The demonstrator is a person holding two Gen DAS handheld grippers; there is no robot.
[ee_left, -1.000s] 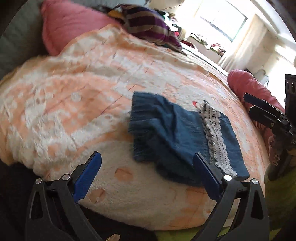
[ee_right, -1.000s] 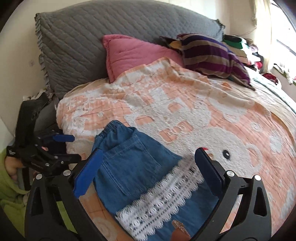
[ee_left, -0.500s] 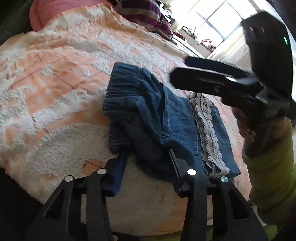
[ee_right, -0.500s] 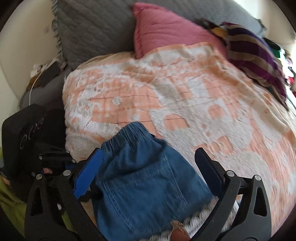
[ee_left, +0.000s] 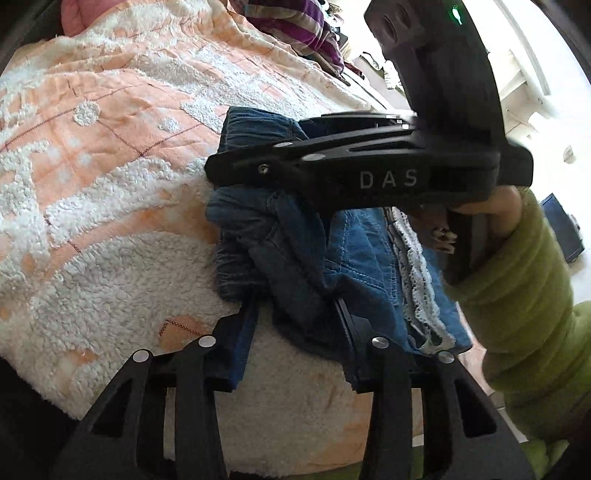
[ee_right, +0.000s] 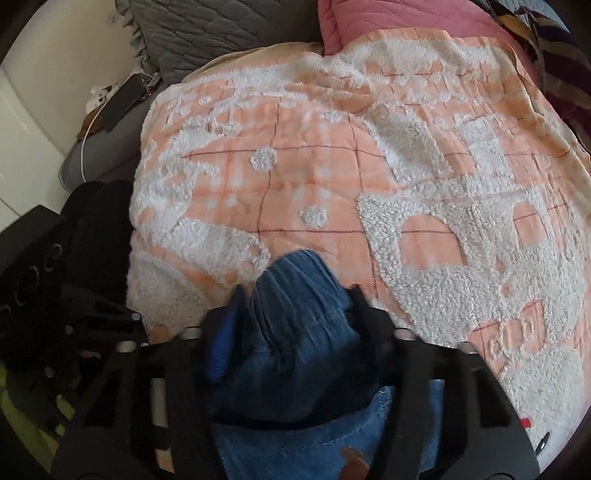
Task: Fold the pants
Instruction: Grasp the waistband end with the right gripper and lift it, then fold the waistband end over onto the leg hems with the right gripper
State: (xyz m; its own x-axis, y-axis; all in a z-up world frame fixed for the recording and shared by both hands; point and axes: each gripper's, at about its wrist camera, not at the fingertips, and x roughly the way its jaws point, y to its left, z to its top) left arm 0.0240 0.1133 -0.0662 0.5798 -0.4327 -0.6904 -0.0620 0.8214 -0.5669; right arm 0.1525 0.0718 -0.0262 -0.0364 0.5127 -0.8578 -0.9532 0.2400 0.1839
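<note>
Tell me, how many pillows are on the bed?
2. A grey pillow is at the top left of the right wrist view, and a pink pillow lies beside it, partly under the blanket. More may be hidden.

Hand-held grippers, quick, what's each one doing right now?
Left hand-held gripper: just closed on the denim pants.
Right hand-held gripper: just closed on their bunched waistband end.

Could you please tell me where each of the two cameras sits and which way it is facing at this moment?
Left wrist: on the left tongs, looking down along them at the bunched denim pants on the blanket; the right tongs and a green sleeve cross the view.
Right wrist: on the right tongs, looking steeply down at the gathered pants between its fingers; the left tongs' dark body is at left.
Shared: pants, blanket, each other's tongs.
</note>
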